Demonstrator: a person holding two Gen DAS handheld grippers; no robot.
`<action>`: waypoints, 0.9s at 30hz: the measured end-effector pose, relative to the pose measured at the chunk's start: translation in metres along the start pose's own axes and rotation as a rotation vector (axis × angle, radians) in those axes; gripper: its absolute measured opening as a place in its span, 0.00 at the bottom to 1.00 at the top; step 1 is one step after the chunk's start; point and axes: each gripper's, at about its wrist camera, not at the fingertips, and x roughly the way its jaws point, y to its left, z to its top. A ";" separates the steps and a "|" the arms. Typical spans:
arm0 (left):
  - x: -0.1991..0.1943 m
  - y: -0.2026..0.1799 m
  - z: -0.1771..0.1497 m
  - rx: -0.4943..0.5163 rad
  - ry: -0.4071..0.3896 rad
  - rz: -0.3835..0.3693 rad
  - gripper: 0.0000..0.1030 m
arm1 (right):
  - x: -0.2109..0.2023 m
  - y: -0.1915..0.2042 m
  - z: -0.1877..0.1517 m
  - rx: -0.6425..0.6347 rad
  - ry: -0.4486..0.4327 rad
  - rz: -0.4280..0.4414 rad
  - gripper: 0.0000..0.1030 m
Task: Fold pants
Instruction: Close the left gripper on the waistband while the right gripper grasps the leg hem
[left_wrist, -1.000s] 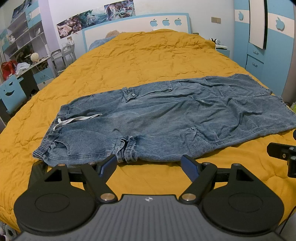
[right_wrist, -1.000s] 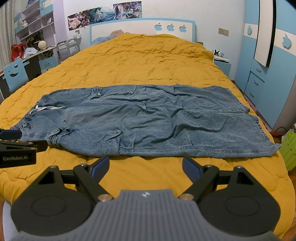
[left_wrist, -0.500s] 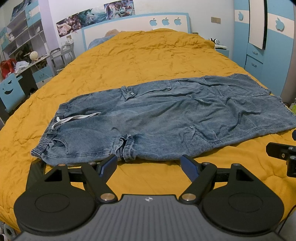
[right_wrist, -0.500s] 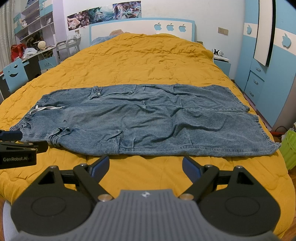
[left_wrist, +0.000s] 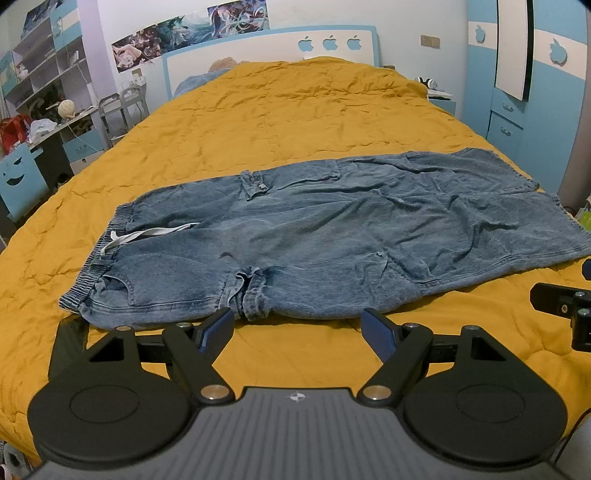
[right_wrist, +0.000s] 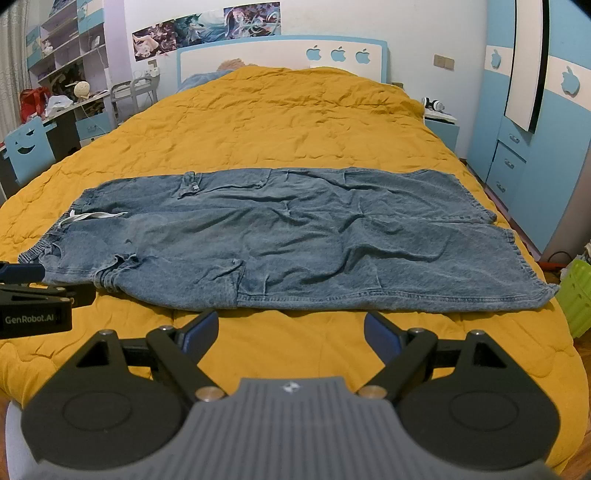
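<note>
Blue denim pants (left_wrist: 314, 236) lie flat across the yellow bedspread (left_wrist: 288, 122), waistband with a white drawstring (left_wrist: 147, 232) at the left, leg hems at the right. They also show in the right wrist view (right_wrist: 280, 240). My left gripper (left_wrist: 297, 326) is open and empty, just short of the near edge of the pants by the crotch seam. My right gripper (right_wrist: 291, 328) is open and empty, just short of the near leg's edge. The left gripper's body shows at the left edge of the right wrist view (right_wrist: 33, 306).
A blue wardrobe (right_wrist: 535, 122) stands to the right of the bed, a nightstand (right_wrist: 441, 125) beside the white headboard (right_wrist: 280, 55). A desk and shelves (right_wrist: 55, 92) line the left wall. A green basket (right_wrist: 578, 295) sits by the bed's right corner.
The left gripper has drifted slightly, so the pants sit a little lower and further left in its view. The right wrist view is almost unchanged. Both grippers stay open.
</note>
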 end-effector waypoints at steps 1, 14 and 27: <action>0.000 0.000 0.000 -0.001 0.001 0.000 0.89 | -0.001 0.000 0.000 -0.001 -0.001 0.000 0.80; 0.006 0.012 -0.002 -0.011 -0.004 -0.051 0.84 | 0.004 -0.002 -0.001 -0.006 0.009 -0.014 0.80; 0.047 0.066 -0.008 0.288 -0.095 -0.071 0.59 | 0.035 -0.075 0.004 -0.101 -0.069 0.003 0.79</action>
